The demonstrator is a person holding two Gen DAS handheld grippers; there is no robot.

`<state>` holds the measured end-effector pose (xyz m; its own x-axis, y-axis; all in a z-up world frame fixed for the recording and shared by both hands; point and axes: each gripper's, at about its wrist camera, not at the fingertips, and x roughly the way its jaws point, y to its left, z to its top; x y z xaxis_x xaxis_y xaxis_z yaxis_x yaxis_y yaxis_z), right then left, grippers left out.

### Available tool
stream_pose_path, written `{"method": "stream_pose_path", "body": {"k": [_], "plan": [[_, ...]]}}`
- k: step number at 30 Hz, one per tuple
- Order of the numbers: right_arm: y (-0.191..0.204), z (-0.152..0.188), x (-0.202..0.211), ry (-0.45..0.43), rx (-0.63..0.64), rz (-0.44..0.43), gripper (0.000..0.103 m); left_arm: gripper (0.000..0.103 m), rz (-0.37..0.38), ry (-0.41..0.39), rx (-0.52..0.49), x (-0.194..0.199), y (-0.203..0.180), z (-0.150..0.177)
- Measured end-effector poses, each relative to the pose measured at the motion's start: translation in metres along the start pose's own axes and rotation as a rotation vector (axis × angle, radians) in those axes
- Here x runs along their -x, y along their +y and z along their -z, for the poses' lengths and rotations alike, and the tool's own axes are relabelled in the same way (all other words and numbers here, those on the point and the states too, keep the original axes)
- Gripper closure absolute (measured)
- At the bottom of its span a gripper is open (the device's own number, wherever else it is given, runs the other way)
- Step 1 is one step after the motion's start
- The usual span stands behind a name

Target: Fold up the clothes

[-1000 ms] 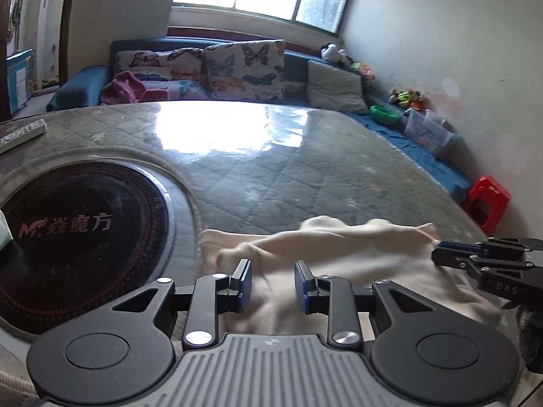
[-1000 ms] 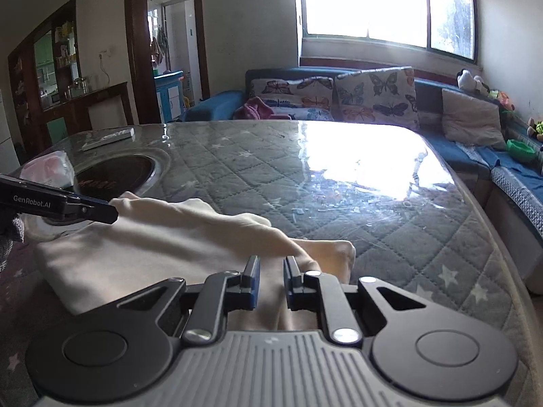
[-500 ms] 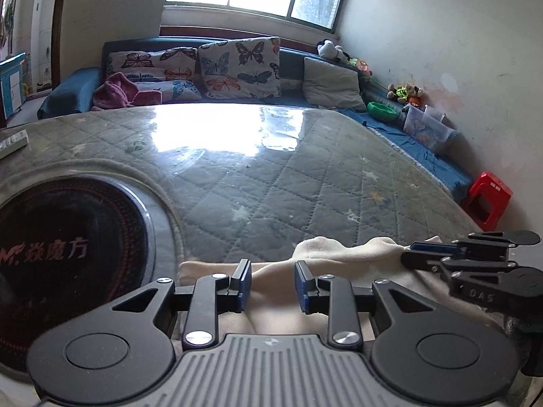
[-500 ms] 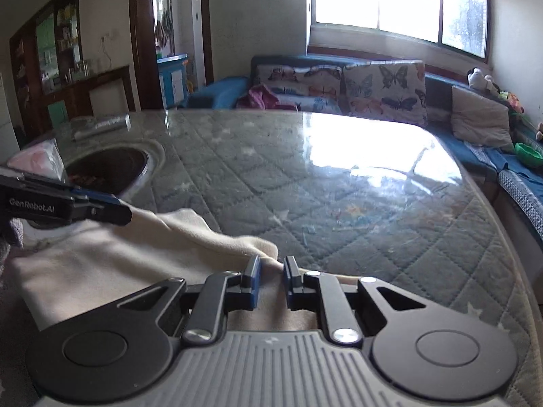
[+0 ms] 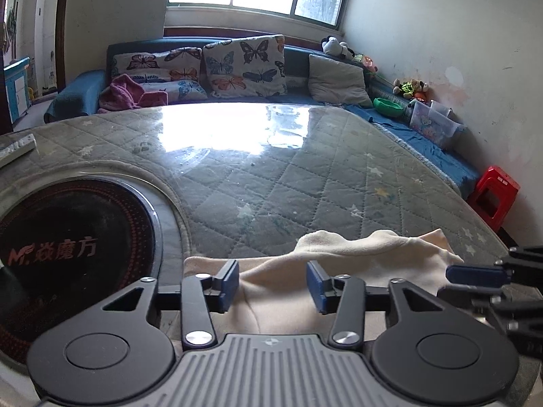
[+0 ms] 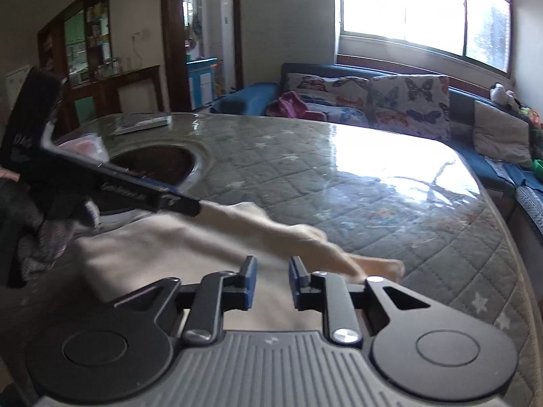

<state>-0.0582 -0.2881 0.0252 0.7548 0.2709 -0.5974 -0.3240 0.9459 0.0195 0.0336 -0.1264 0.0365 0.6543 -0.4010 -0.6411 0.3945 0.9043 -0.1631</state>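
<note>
Daylight floods through the wide window at the far wall, bouncing off a glossy, grey quilted surface [image 5: 305, 176] stitched in diamonds with little stars. Beyond it runs a blue sofa [image 5: 85, 84] with butterfly-print cushions [image 5: 244, 64] and a crumpled pink cloth [image 5: 125, 93]. A red plastic stool [image 5: 493, 193] sits at the far right by the wall. On the near left, a round black induction hob [image 5: 68, 247] with red lettering is set into the surface.

Down at the near edge lies the cream-coloured soft garment [image 5: 339, 261], partly rumpled, a ridge of fabric raised along its far side. The left tongs [image 5: 272, 286] are spread wide apart, blue pads on either side of the cloth with nothing pinched between them, the garment lying beneath the gap.

Over in the right wrist view, the right tongs [image 6: 271, 285] are also parted, a narrower gap, hovering over the near part of the same cream garment [image 6: 176, 247] and gripping nothing. The left tongs' black arm [image 6: 118, 186] slants in from the left there, its tip at the raised fold of cloth. A flat grey remote-like object [image 6: 142, 123] rests at the far left of the surface.
</note>
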Motion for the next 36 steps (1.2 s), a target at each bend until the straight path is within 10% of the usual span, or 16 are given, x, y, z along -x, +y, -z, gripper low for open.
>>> {"method": "stream_pose_path", "body": {"k": [12,36], "plan": [[0.039,0.027,0.004,0.002,0.046,-0.013,0.062,0.017,-0.056,-0.028,-0.032,0.05,-0.014,0.047],[0.019,0.056,0.031,-0.041,-0.012,0.022,0.04,0.0,-0.083,0.028,0.05,0.044,-0.013,0.066]]}}
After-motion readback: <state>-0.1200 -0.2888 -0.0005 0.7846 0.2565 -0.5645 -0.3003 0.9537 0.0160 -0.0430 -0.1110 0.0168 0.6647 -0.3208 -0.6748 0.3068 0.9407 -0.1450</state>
